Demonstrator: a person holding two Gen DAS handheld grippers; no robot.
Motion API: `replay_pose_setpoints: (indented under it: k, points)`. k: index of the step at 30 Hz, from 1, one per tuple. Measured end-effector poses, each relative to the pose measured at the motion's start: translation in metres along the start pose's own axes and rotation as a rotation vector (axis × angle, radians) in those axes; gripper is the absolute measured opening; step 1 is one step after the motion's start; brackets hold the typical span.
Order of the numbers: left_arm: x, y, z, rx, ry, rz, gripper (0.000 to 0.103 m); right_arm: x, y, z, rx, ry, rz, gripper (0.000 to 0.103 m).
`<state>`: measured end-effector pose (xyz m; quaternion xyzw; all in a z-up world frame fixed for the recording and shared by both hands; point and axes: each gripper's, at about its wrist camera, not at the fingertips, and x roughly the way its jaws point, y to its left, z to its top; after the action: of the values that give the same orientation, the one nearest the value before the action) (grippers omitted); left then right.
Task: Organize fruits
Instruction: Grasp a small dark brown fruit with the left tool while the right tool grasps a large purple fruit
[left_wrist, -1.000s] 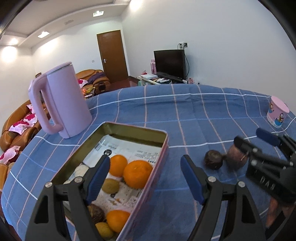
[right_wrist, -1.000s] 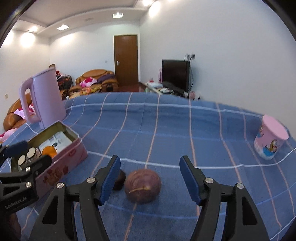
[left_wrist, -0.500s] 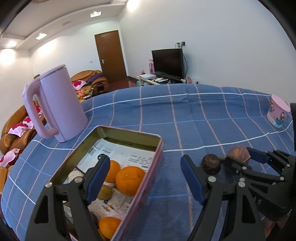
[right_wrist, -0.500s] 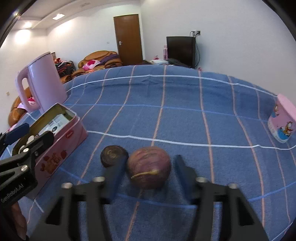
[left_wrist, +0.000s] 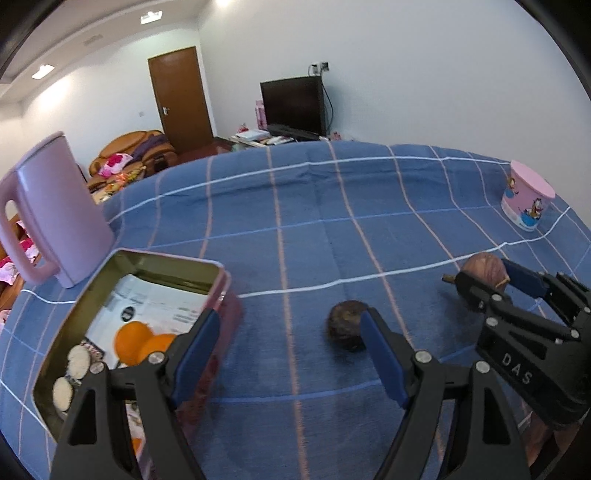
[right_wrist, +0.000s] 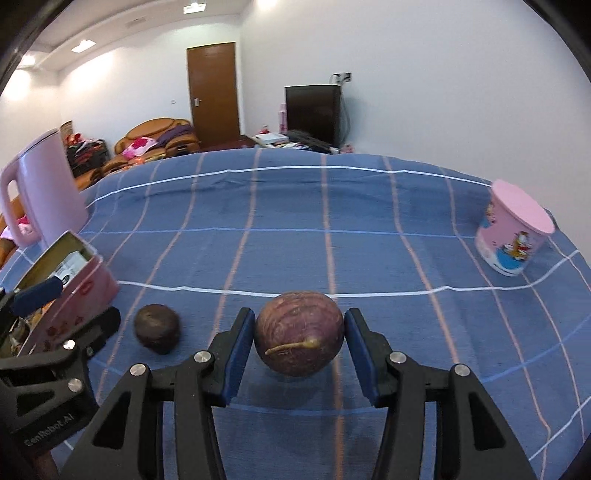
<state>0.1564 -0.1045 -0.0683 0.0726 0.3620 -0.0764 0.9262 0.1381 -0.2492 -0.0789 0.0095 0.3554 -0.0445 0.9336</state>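
Observation:
A large purple passion fruit lies on the blue checked cloth, and my right gripper is shut on it, a blue pad touching each side. The left wrist view shows the same fruit gripped at the right. A smaller dark, wrinkled fruit sits on the cloth just inside the right finger of my left gripper, which is open and holds nothing. An open pink tin at the left holds oranges on printed paper, with the left finger over its near corner.
A tall pink kettle stands behind the tin at the far left. A pink cartoon cup sits upside down at the right edge of the table. Sofas, a door and a television lie beyond the table's far edge.
My right gripper's jaws have closed from wide apart onto the purple fruit. The left gripper has swung right, from over the tin to beside the small dark fruit.

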Motion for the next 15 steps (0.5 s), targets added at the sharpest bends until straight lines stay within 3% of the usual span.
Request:
replay_pose_setpoints:
  k: [7,13,15]
  points:
    - [0.012,-0.017,0.004,0.028,0.039,-0.042,0.079,-0.001,-0.017,0.000,0.064,0.004,0.003,0.052]
    - [0.032,-0.025,0.005,0.034,0.110,-0.096,0.061,0.002,-0.019,0.003,0.071,0.016,0.005,0.052]
    - [0.038,-0.026,0.004,0.036,0.129,-0.100,0.060,0.004,-0.018,0.004,0.069,0.021,0.007,0.052]
